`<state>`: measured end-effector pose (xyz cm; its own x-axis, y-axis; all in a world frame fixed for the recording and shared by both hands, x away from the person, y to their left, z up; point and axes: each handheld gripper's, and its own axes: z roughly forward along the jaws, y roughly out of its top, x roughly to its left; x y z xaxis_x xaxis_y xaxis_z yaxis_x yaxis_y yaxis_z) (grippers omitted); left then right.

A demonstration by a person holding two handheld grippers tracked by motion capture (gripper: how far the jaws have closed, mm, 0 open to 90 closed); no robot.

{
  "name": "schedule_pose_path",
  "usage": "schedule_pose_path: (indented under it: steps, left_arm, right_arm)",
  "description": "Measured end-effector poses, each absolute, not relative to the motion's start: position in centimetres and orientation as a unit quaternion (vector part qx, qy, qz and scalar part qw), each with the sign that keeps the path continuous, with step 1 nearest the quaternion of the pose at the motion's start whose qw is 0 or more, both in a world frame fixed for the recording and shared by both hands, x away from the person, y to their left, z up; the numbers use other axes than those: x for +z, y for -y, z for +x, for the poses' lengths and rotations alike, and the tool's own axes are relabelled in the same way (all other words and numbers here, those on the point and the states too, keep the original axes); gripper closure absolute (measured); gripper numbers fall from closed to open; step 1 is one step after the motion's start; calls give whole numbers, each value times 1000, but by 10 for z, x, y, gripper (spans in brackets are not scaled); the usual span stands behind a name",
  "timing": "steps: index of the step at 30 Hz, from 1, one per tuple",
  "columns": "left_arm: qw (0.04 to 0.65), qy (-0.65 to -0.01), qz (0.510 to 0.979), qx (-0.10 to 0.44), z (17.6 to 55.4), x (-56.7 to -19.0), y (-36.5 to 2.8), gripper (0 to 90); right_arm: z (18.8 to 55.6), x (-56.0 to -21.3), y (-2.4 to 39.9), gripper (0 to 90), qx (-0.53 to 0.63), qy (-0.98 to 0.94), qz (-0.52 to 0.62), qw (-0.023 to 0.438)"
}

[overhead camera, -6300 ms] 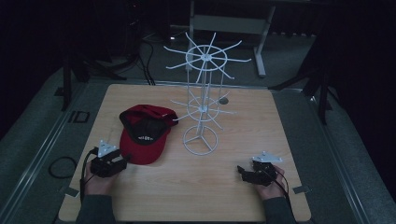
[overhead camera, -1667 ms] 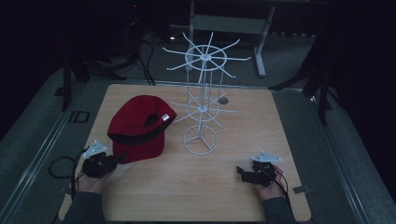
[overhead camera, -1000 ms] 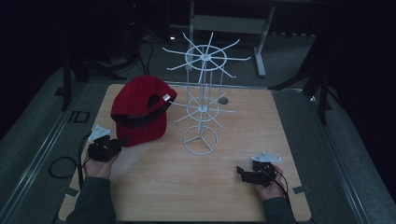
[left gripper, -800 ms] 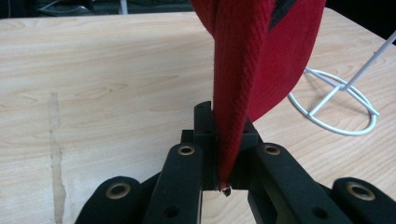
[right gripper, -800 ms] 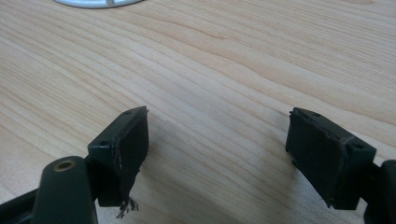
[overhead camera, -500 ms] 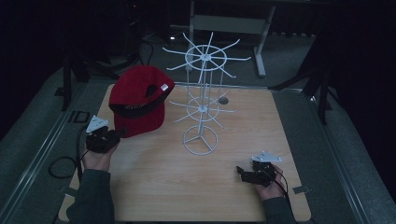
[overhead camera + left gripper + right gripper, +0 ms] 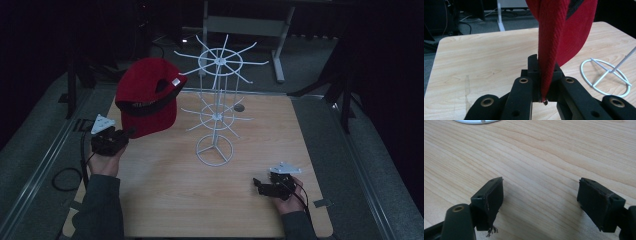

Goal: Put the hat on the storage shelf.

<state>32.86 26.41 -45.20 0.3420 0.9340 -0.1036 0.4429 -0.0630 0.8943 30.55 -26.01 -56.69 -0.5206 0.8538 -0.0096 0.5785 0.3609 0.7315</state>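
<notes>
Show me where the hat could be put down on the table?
Bare wood lies on the table between the left gripper and the right gripper, in front of the white wire rack. It is also bare right of the rack. It is crowded around the rack's ring base, close beside the lifted red cap.

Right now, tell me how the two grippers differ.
The left gripper is shut on the red cap's brim; the right gripper is open and holds nothing. The left is raised at the table's left edge; the right sits low near the front right. Both have black jaws.
</notes>
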Motion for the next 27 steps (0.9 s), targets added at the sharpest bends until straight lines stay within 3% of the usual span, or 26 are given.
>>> schedule_pose_path:
  steps: [27]
  left_arm:
    - [474, -498, 666, 290, 337, -421, -257, 862]
  right_arm:
    - [306, -567, 260, 208, 346, -801, 447, 198]
